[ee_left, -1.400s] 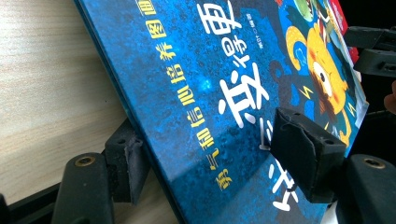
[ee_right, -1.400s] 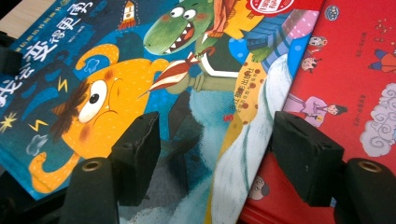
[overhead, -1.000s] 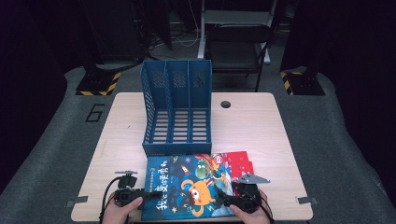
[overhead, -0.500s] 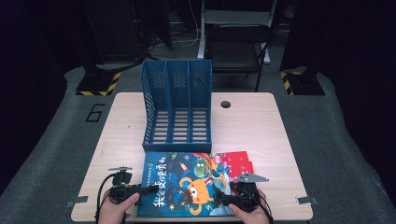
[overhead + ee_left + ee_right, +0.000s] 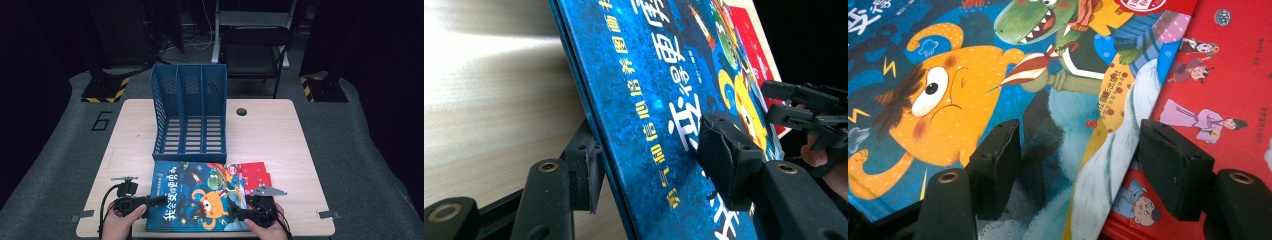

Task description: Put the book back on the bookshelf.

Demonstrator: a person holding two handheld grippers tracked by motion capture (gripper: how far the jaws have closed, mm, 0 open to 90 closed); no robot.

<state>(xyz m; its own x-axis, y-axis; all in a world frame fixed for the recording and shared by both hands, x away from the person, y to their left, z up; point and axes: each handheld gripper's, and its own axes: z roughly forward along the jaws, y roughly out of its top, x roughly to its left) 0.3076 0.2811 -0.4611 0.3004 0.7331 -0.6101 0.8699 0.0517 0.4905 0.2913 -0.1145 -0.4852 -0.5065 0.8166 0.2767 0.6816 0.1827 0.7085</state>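
Observation:
A blue picture book (image 5: 200,195) with an orange monster on its cover lies at the table's front middle, on top of a red book (image 5: 255,175) that sticks out to the right. My left gripper (image 5: 159,201) is open at the blue book's left edge. In the left gripper view (image 5: 649,160) one jaw is under that edge and the other over the cover (image 5: 664,75), which slants upward. My right gripper (image 5: 235,209) is open over the blue book's lower right. In the right gripper view (image 5: 1080,160) its jaws span the blue book (image 5: 923,50) and the red book (image 5: 1228,75).
A blue three-slot file rack (image 5: 190,115) stands upright behind the books at mid-table. Bare wooden table (image 5: 270,135) lies to its right, with a small round cable hole (image 5: 242,111). A chair (image 5: 255,40) stands beyond the far edge.
My left gripper has drawn back from the book's lower left corner and turned sideways, so its jaws now straddle the left edge. The right gripper has barely moved.

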